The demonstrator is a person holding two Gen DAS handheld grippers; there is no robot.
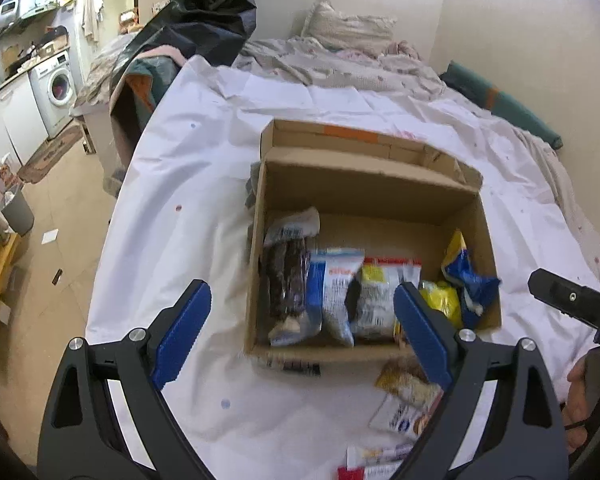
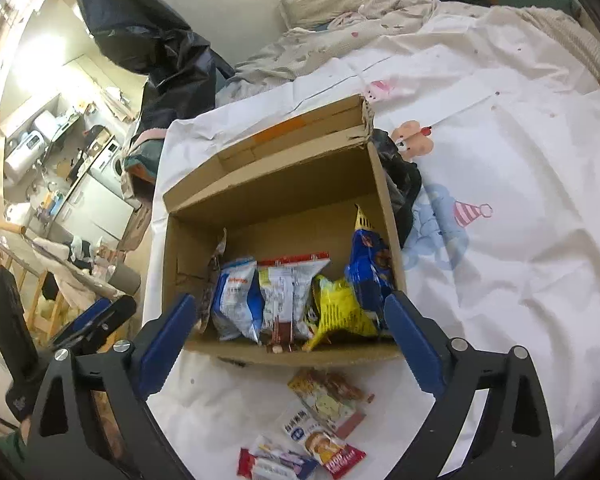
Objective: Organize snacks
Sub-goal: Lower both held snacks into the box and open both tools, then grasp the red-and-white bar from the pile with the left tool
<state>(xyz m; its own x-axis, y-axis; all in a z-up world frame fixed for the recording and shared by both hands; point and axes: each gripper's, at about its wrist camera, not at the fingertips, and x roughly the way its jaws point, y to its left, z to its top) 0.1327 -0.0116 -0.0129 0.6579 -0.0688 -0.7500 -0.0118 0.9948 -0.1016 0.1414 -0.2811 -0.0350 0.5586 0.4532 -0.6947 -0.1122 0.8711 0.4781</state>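
Note:
An open cardboard box (image 1: 364, 196) (image 2: 276, 196) stands on the white sheet of a bed. Inside it stand a dark brown packet (image 1: 284, 280), a blue-white bag (image 1: 334, 292) (image 2: 236, 300), a white bag with a red top (image 1: 380, 296) (image 2: 288, 292), a yellow packet (image 1: 444, 300) (image 2: 340, 308) and a blue-yellow bag (image 1: 468, 276) (image 2: 368, 264). Loose snack packets (image 1: 404, 404) (image 2: 324, 428) lie on the sheet in front of the box. My left gripper (image 1: 302, 336) is open and empty above the box's near edge. My right gripper (image 2: 290, 336) is open and empty there too.
A pillow (image 1: 348, 28) and rumpled blankets (image 1: 340, 64) lie at the bed's head by the wall. A black plastic bag (image 2: 400, 176) lies beside the box. The bed's left edge drops to the floor (image 1: 60, 248); a washing machine (image 1: 58, 84) stands beyond.

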